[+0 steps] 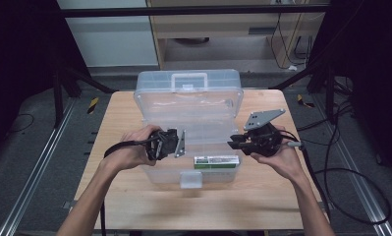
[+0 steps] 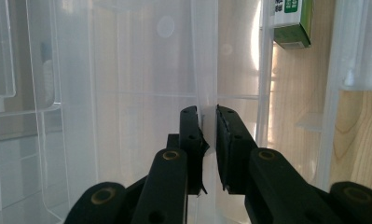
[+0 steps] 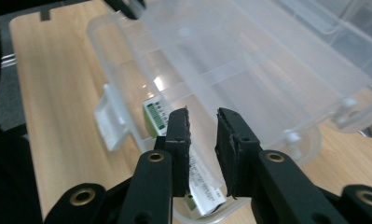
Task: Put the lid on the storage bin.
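A clear plastic box stands open on the wooden table, its lid tilted up at the back. A small green and white carton lies inside at the front right, also seen as the carton and the carton. My left gripper reaches in from the left; in its own view the left gripper is shut on a thin clear wall of the box. My right gripper hovers over the box's right side. The right gripper has its jaws a narrow gap apart with nothing between them.
A white latch tab sticks out of the box's front wall, seen too as the latch. Bare wood lies around the box. Cables trail off the table's right side, and dark stands flank the table.
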Motion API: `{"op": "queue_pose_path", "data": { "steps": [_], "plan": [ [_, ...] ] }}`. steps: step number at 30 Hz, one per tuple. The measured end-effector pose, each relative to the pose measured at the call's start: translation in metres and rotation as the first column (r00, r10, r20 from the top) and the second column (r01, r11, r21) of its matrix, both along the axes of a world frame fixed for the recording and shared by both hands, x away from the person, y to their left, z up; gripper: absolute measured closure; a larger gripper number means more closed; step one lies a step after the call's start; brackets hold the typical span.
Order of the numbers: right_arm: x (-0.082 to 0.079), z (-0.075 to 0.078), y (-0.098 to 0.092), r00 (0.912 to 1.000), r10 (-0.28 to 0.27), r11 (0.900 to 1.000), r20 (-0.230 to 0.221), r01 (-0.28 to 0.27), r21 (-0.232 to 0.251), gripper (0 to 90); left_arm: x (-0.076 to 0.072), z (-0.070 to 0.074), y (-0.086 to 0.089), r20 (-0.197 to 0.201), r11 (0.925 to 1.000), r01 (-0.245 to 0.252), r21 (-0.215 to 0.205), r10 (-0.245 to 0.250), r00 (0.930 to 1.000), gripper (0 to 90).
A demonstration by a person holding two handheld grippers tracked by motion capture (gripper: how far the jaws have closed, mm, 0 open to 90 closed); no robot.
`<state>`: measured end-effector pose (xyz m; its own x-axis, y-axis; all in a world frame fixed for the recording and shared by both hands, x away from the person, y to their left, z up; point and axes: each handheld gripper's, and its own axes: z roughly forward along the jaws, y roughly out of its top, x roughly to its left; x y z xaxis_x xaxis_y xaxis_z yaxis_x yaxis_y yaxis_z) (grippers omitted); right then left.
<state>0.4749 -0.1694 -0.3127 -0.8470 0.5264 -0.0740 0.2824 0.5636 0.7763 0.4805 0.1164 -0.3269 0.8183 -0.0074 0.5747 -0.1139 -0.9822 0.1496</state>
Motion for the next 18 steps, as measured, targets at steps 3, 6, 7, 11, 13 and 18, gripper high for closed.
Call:
{"op": "queue_pose_path", "data": {
  "steps": [3, 6, 7, 11, 13, 18],
  "plan": [
    [0.004, 0.003, -0.005, 0.9987, -0.051, 0.998, 0.007, 0.051, 0.044, 78.3, -0.001, 0.0, 0.0, -0.003, 1.0, -0.003, 0.008, 0.003, 1.0, 80.4],
    [0.01, 0.005, -0.01, 0.9946, -0.103, 0.992, 0.007, 0.102, 0.074, 79.8, -0.001, 0.0, 0.0, -0.004, 1.0, -0.003, 0.008, 0.003, 1.0, 80.4],
    [0.011, 0.005, -0.011, 0.9929, -0.119, 0.99, 0.001, 0.119, 0.079, 79.9, -0.001, 0.0, 0.0, -0.006, 1.0, -0.003, 0.008, 0.003, 1.0, 80.4],
    [0.018, 0.001, -0.014, 0.9891, -0.147, 0.985, -0.008, 0.147, 0.094, 81.8, -0.002, -0.001, 0.0, -0.006, 1.0, -0.001, 0.009, 0.001, 1.0, 80.4],
    [0.021, -0.001, -0.014, 0.9874, -0.157, 0.983, -0.015, 0.158, 0.096, 82.2, -0.002, -0.001, 0.0, -0.006, 0.9999, 0.004, 0.011, -0.004, 1.0, 80.4],
    [0.025, -0.005, -0.015, 0.9832, -0.182, 0.979, -0.015, 0.182, 0.096, 86.4, -0.003, -0.002, 0.0, -0.011, 1.0, -0.002, 0.007, 0.002, 0.9999, 80.4]
  ]
}}
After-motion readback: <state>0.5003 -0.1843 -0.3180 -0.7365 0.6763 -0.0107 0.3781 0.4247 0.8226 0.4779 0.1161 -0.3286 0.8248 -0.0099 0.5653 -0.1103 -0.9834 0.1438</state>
